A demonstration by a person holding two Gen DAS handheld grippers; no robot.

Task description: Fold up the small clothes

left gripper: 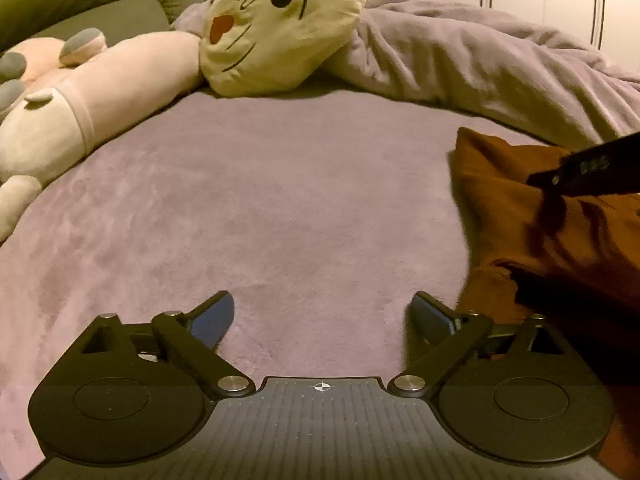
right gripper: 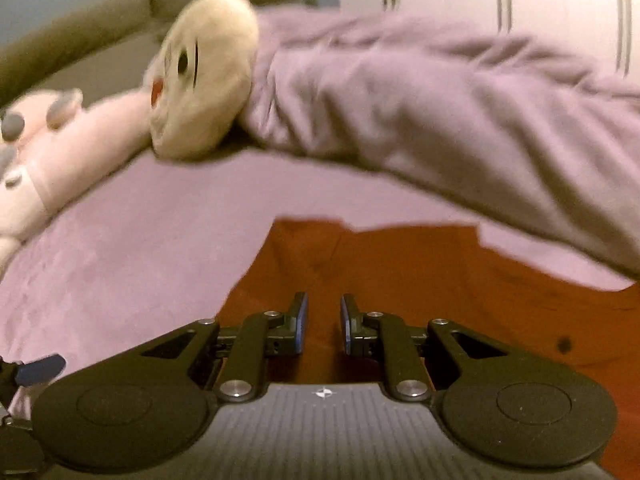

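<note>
Folding looks barely begun: rust-brown garment (right gripper: 420, 292) lies rumpled on the bed (left gripper: 260, 220), right tool (right gripper: 323, 318) narrowly parted over it, pinching nothing, left tool (left gripper: 320, 316) spread wide beside it, so next comes gripping an edge.

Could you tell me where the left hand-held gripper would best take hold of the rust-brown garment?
Probably its near left edge, approached from the left across the bare purple blanket. That edge lies closest to the open left hand-held gripper; the right hand-held gripper already occupies the rust-brown garment middle.
</note>
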